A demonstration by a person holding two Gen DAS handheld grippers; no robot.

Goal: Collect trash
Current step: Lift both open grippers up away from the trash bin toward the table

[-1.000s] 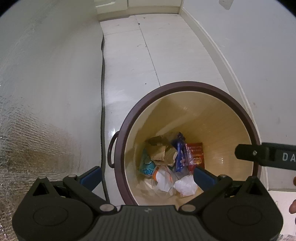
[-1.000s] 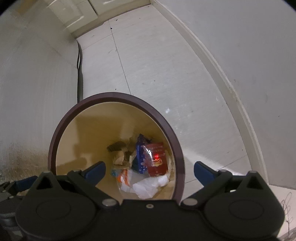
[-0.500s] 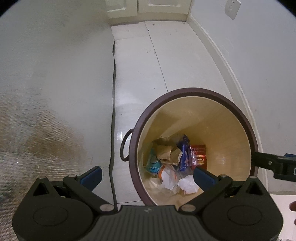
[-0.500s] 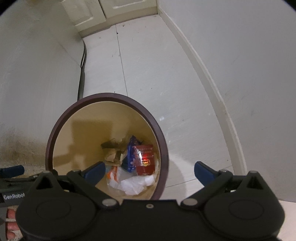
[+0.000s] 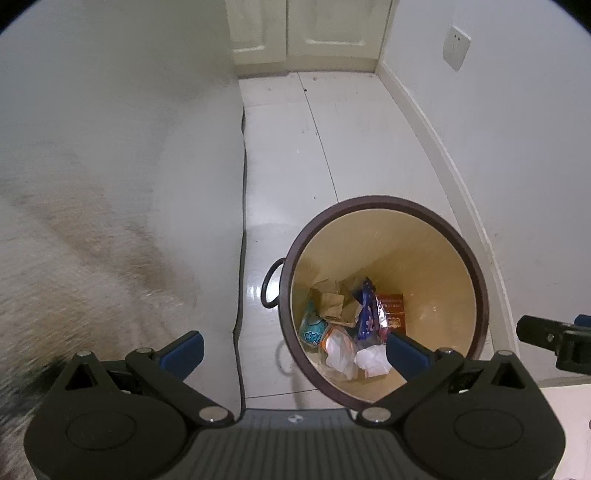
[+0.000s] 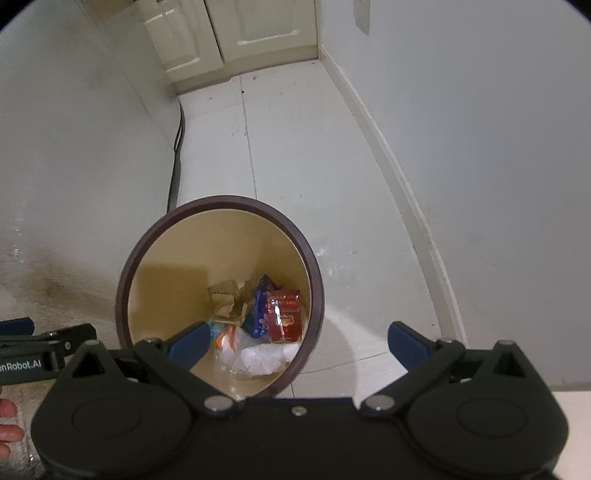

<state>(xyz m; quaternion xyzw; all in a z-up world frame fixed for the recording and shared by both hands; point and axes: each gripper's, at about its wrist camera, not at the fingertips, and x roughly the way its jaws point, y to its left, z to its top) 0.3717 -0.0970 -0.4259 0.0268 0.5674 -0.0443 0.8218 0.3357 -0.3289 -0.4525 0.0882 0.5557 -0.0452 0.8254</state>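
Note:
A round trash bin with a dark brown rim (image 5: 384, 201) (image 6: 221, 201) and tan inside stands on the white tile floor. Several pieces of trash lie at its bottom: a red packet (image 5: 392, 312) (image 6: 284, 317), a blue wrapper (image 5: 366, 314) (image 6: 261, 310), brown paper (image 5: 332, 302) (image 6: 223, 295) and white crumpled paper (image 5: 371, 360) (image 6: 266, 358). My left gripper (image 5: 293, 349) is open and empty above the bin's left side. My right gripper (image 6: 295, 343) is open and empty above the bin's right side.
A white wall with a baseboard (image 5: 461, 177) runs along the right. A pale covered surface (image 5: 92, 221) fills the left, with a dark cable (image 6: 177, 162) along its foot. Cream cabinet doors (image 5: 306, 29) stand at the far end.
Both grippers have risen and pulled back from the bin, which looks smaller and lower in both views. More floor and the cabinet doors have come into view. Both stay open.

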